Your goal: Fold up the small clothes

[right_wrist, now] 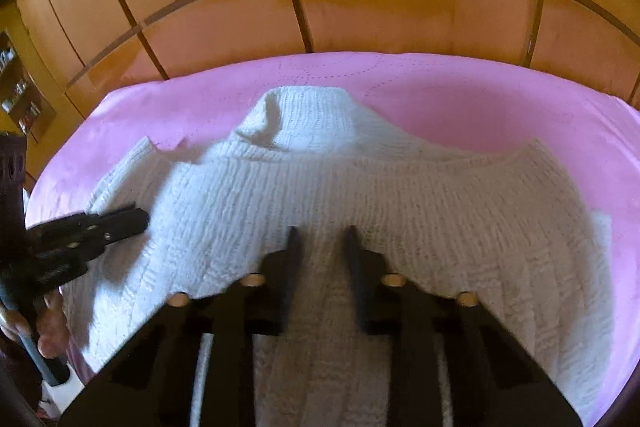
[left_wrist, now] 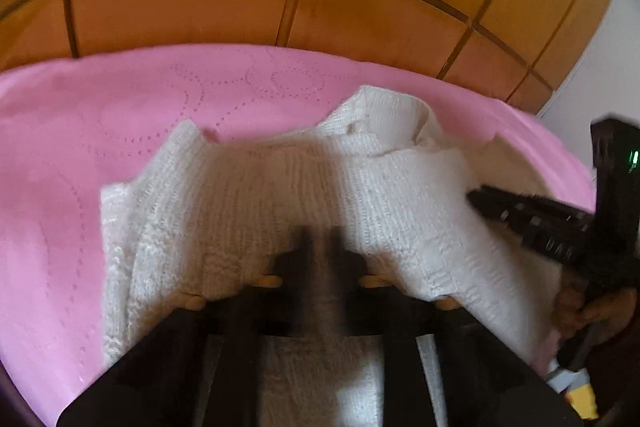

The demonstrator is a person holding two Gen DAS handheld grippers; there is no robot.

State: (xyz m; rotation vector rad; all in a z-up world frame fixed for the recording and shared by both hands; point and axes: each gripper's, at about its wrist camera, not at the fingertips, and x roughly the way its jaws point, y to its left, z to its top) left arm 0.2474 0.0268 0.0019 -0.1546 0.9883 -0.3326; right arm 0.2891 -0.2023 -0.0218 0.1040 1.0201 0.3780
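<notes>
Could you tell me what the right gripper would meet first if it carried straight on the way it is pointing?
Most likely the white knitted sweater: the right gripper points down at its ribbed fabric, which fills the line ahead. The pink bedspread lies underneath. How near the tips are is unclear.

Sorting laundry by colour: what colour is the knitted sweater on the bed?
White sweater, ribbed knit, lying on a pink cover; the right wrist view shows it best.

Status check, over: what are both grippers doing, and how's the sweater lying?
Left gripper shut, right gripper jaws apart, both low over the white knit sweater. Sweater spread on pink bedspread, not yet folded. Nothing in the way.
</notes>
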